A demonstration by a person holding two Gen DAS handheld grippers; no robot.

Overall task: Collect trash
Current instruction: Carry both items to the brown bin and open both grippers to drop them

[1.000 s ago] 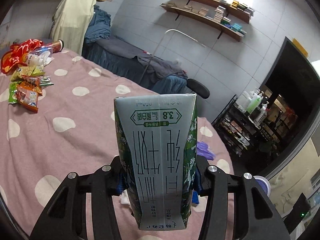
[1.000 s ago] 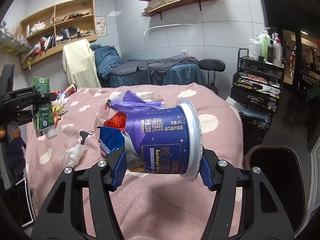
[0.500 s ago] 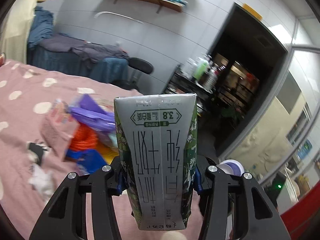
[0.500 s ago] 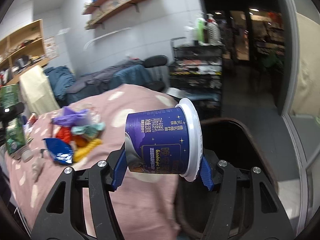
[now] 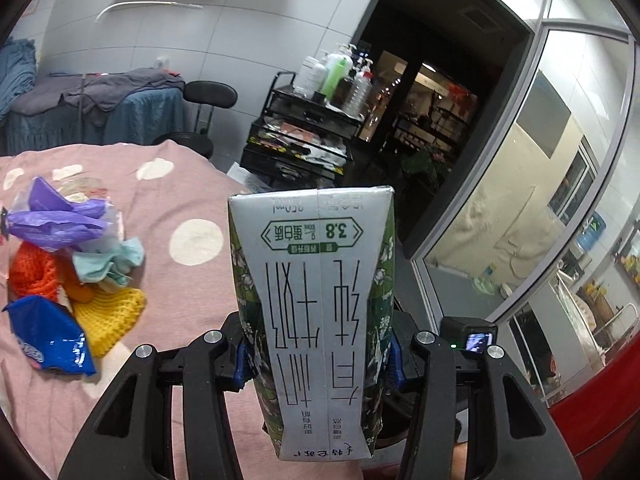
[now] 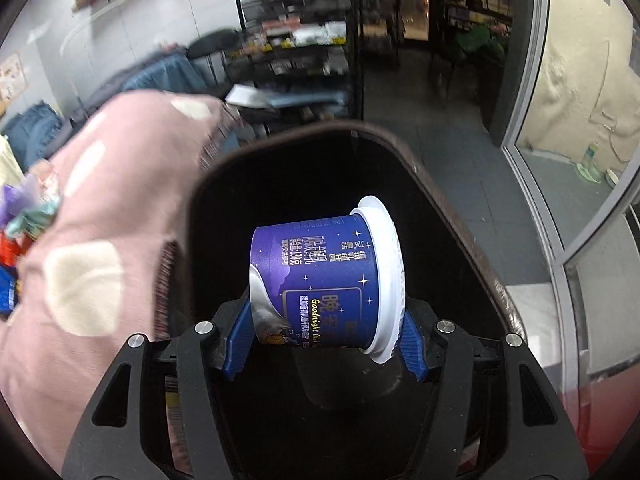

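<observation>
Up close in the left wrist view, the left gripper [image 5: 316, 354] is clamped on a green and white milk carton [image 5: 314, 312]. Its blue pads press the carton's two narrow sides, and the carton stands upright between the black fingers with its printed text upside down. Behind and to the left lies a pink bedspread with white dots [image 5: 168, 208]. Near the bedspread's left edge in this view sits a loose pile of trash: a purple plastic bag [image 5: 56, 216], a pale teal scrap [image 5: 110, 262], an orange net [image 5: 32, 276], a yellow knitted piece [image 5: 110, 314] and a blue snack wrapper [image 5: 48, 338]. The pile is well apart from the carton. Beyond the bed's far corner stand a black stool [image 5: 206, 100], a black trolley [image 5: 308, 128] with bottles on top, and a dark doorway.

Seen from the right wrist view, the right gripper [image 6: 324, 350] is clamped on a dark blue yogurt cup [image 6: 320, 280] with a white rim. The cup lies on its side, base against the left pad and rim toward the right pad. It hangs directly over the open mouth of a black trash bin [image 6: 452, 200], whose dark interior fills the space behind the cup. The bin stands just beside the edge of the pink bedspread, which is blurred in this view. Grey floor tiles and a glass partition lie to the right of the bin.
</observation>
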